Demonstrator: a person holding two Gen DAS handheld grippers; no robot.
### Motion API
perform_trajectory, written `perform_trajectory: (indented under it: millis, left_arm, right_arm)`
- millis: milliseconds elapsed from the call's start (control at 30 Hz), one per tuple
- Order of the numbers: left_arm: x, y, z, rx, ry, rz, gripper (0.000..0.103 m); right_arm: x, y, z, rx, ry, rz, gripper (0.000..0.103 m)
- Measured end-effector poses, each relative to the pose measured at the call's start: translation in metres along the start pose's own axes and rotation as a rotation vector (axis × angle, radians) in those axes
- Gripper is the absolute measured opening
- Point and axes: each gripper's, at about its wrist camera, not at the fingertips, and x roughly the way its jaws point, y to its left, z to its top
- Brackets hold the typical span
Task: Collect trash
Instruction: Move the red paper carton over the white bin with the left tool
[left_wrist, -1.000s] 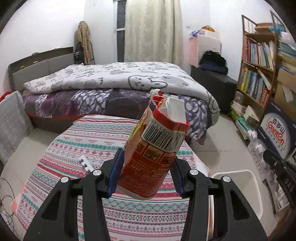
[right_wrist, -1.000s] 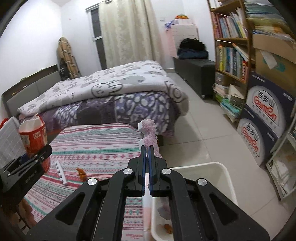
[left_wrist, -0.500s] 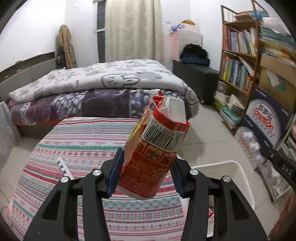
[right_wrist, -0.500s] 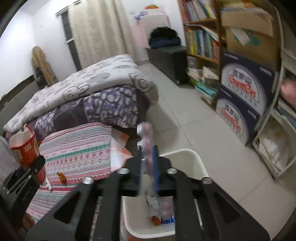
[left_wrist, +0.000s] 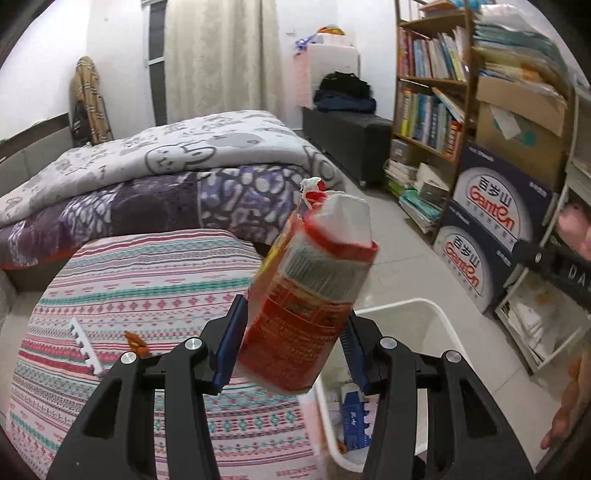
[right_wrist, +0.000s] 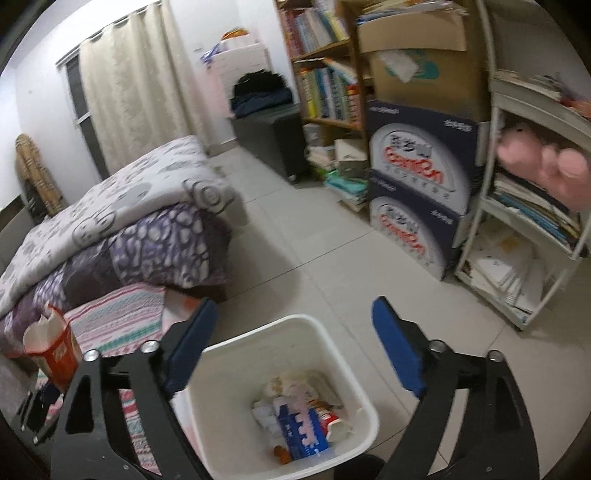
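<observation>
My left gripper (left_wrist: 291, 350) is shut on a torn red snack bag (left_wrist: 310, 306), held upright above the patterned table's right edge, beside the white trash bin (left_wrist: 439, 325). The bag also shows at the left of the right wrist view (right_wrist: 55, 350). My right gripper (right_wrist: 291, 350) is open and empty, hovering over the bin (right_wrist: 229, 354). In the bin lie a pink toothed strip (right_wrist: 301, 424), a blue carton (right_wrist: 295, 435) and other wrappers.
A white toothed strip (left_wrist: 86, 345) and an orange scrap (left_wrist: 135, 341) lie on the striped tablecloth (left_wrist: 147, 280). A bed (left_wrist: 166, 173) stands behind it. Bookshelves (left_wrist: 424, 103) and stacked boxes (right_wrist: 417, 210) line the right wall, with tiled floor (right_wrist: 314, 251) between.
My right gripper swung over the bin and opened, and the pink strip it held now lies in the bin. My left gripper moved right toward the bin with the bag.
</observation>
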Motion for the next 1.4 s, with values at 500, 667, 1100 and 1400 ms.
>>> perform_trajectory:
  millis: [500, 667, 1100, 1400]
  left_arm:
    - [0.016, -0.041, -0.011, 0.101, 0.063, -0.117, 0.070]
    - [0.020, -0.024, -0.011, 0.095, 0.080, -0.056, 0.080]
    - [0.081, 0.104, -0.022, -0.336, 0.360, 0.064, 0.088]
    - [0.130, 0.131, -0.042, -0.569, 0.443, 0.101, 0.088]
  right_arm:
    - [0.007, -0.036, 0.005, 0.116, 0.014, -0.052, 0.096]
    - [0.008, -0.015, 0.002, 0.090, 0.034, -0.010, 0.096]
    - [0.016, 0.028, -0.009, 0.024, 0.095, 0.060, 0.096]
    - [0.020, 0.045, -0.001, -0.005, 0.107, 0.119, 0.096]
